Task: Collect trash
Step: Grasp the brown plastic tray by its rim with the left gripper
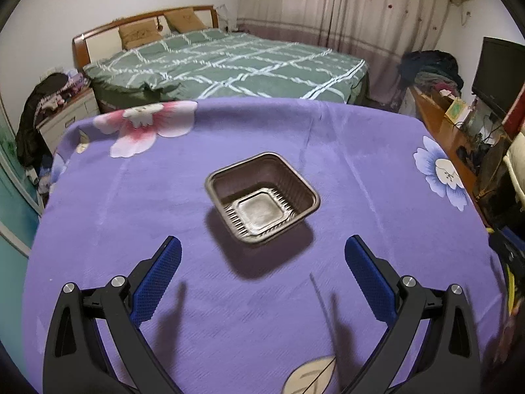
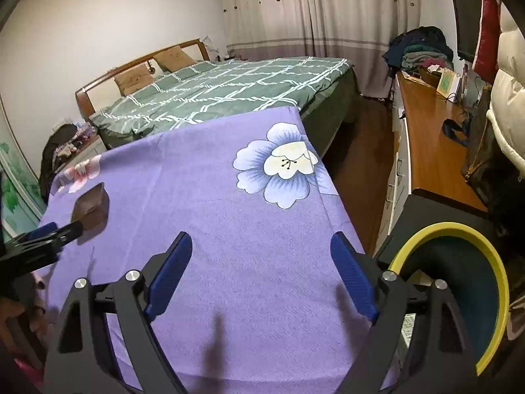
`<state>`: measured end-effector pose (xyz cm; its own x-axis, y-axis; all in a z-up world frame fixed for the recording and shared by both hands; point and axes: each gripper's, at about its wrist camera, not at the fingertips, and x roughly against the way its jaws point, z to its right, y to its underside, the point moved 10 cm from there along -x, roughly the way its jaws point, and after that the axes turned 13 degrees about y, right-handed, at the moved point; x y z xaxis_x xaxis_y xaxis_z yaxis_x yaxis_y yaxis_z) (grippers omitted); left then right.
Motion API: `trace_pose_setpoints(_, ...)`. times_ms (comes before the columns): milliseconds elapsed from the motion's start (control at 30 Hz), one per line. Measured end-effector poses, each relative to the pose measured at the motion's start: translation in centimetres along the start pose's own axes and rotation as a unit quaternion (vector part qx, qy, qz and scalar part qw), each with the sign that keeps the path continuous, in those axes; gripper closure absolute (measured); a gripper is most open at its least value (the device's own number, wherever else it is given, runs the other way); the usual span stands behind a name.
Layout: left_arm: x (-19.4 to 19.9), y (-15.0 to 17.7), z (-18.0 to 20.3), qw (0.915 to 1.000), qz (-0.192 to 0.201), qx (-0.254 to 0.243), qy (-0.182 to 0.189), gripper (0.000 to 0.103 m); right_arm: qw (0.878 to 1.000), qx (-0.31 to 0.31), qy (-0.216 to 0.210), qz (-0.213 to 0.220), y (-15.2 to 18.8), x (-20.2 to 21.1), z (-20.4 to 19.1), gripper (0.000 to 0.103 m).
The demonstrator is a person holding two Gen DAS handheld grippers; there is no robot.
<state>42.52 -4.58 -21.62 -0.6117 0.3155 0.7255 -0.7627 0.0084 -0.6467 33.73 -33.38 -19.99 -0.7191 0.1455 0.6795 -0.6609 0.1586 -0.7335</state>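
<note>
An empty brown plastic food tray [image 1: 262, 203] sits upright in the middle of the table's purple flowered cloth [image 1: 377, 197]. My left gripper [image 1: 263, 241] hovers just short of the tray's near side, open, with its blue pads wider apart than the tray. In the right wrist view the same tray [image 2: 93, 202] is at the far left, with the left gripper [image 2: 60, 229] beside it. My right gripper [image 2: 261, 234] is open over bare cloth [image 2: 213, 197] near the table's right edge, nothing between its fingers.
A round bin with a yellow rim [image 2: 459, 228] stands below the table's right edge, partly behind my right gripper's frame. Beyond the table are a green checked bed [image 1: 229, 65], a wooden sideboard [image 2: 430, 151] with clutter and piled clothes [image 2: 420, 49]. A hand [image 2: 13, 321] shows at the lower left.
</note>
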Motion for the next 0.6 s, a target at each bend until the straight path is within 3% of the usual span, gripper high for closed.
trace_pose_setpoints(167,-3.1,-0.1,-0.9,0.9989,-0.034,0.031,-0.009,0.005,1.000,0.007,-0.002,-0.005,0.5,-0.2,-0.4,0.021)
trace_pose_setpoints(233,-3.4,-0.6,-1.2,0.9989,-0.027,0.030,-0.024,0.005,1.000,0.011,-0.001,-0.004,0.5,-0.1,-0.5,0.021)
trace_pose_setpoints(533,-5.3,-2.5,-1.6,0.9979,-0.023,0.054,-0.026,0.005,1.000,0.011,0.000,-0.007,0.5,-0.3,-0.6,0.021)
trace_pose_setpoints(600,-5.6,-2.8,-1.7,0.9978,-0.020,0.050,-0.039,0.012,1.000,0.012,0.001,-0.007,0.6,-0.4,-0.6,0.021)
